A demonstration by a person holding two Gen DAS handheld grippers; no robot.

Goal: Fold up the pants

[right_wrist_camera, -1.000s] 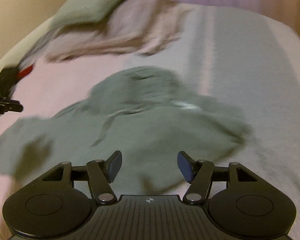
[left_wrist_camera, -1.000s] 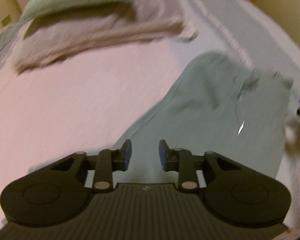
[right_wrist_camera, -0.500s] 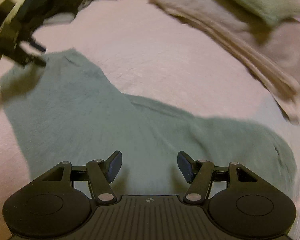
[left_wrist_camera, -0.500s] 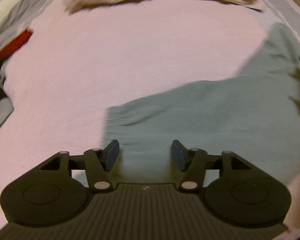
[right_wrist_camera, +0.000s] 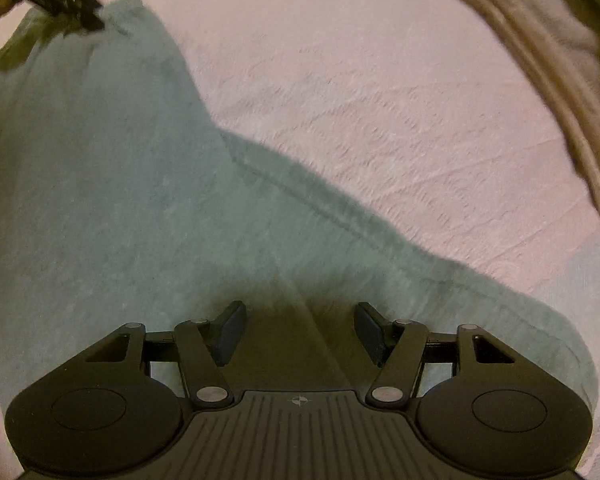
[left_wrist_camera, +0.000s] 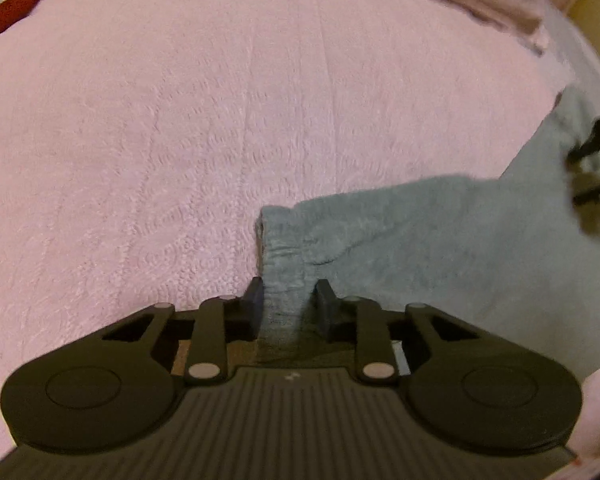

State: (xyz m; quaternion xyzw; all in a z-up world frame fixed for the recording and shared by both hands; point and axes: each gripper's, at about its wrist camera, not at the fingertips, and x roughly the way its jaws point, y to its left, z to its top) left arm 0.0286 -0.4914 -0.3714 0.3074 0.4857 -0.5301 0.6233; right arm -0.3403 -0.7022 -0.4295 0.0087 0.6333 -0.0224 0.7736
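The pants point(left_wrist_camera: 440, 248), a fuzzy teal-green pair, are lying mostly flat on a pink blanket point(left_wrist_camera: 180, 140), spread out sideways between the two tools. One cuffed end sits right at the tip of the left gripper point(left_wrist_camera: 289, 300): a strip of that hem runs straight between its fingers, and the jaws, which have just been closing, are down to a narrow gap with the pads pressing on the fabric from both sides. So the left one looks like it's got its corner.

The right gripper point(right_wrist_camera: 300, 330) is pointing down over the other end of the pants, fabric filling everything ahead of and beneath it. Its jaws have eased in a little but are well apart, and a low ridge of cloth runs up between them without the pads touching it. No grip there yet as far as can be seen.

Step-wise this reads like the start of a fold: pinch both ends, then carry one over. Next move probably needs the right jaws to come down and close on an edge, then both lift together so the cloth doesn't drag or bunch.

Further out, a folded beige blanket point(right_wrist_camera: 540, 60) lies beyond the right tool's far right, and something red point(left_wrist_camera: 12, 12) sits at the far left of the left view.
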